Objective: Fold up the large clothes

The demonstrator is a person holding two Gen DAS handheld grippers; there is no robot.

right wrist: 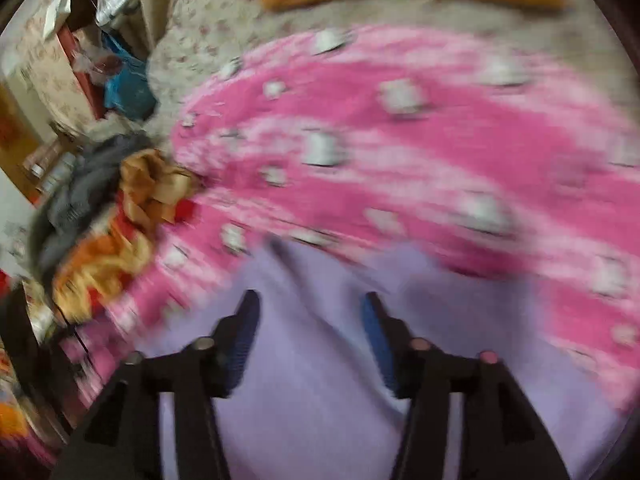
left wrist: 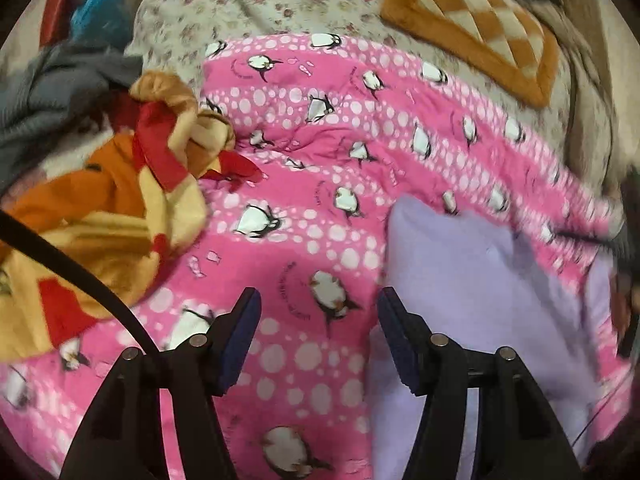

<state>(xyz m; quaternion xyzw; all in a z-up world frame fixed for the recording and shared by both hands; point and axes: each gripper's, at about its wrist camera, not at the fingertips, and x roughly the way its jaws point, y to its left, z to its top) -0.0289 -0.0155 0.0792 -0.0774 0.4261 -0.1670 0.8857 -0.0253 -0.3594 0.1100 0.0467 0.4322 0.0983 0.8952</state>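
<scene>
You are holding your left claw (left wrist: 318,312) with its jaws spread wide and nothing between them, hovering over the pink penguin-print blanket (left wrist: 320,184). Your right claw (right wrist: 310,316) is also gaping and gripping nothing, hanging above the lilac garment (right wrist: 320,380), which is lying on the near right part of that blanket. An orange and cream cloth (left wrist: 100,208) is bunching at the left. A floral bedsheet (left wrist: 248,4) is showing at the far side.
</scene>
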